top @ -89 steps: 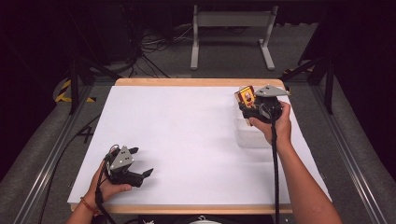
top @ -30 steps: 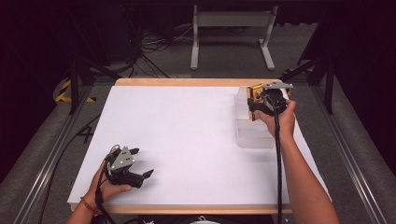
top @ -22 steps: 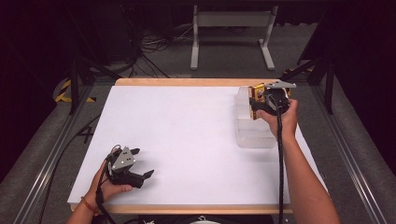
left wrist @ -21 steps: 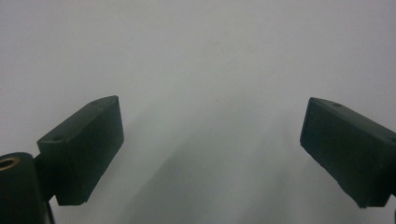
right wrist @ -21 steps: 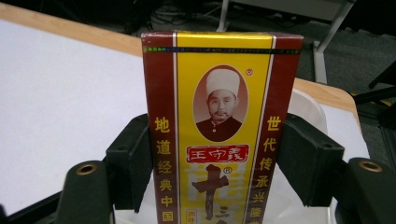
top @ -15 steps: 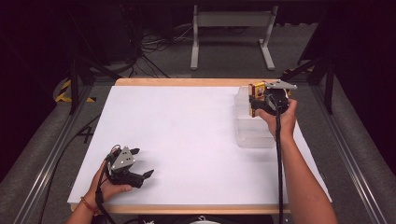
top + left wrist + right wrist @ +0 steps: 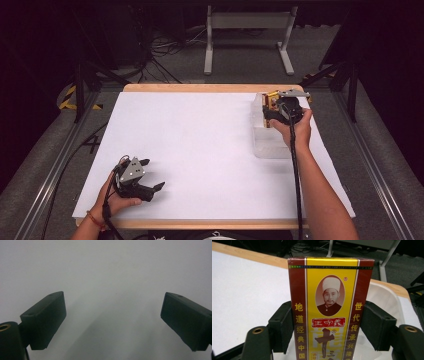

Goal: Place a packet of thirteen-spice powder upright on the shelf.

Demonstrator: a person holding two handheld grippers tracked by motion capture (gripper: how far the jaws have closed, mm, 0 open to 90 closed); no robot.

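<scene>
The desk (image 7: 200, 150) is seen from high above its near edge, facing forward and down. The white desk surface (image 7: 105, 265) is viewed very closely from the left hand-held gripper (image 7: 134, 179). The far right desk corner (image 7: 387, 286), shared with the high view, is faced closely from the right hand-held gripper (image 7: 280, 107).

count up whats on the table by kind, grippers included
grippers: 2 (left gripper, right gripper)
red and yellow spice box: 1
clear plastic bin: 1
total: 4
</scene>
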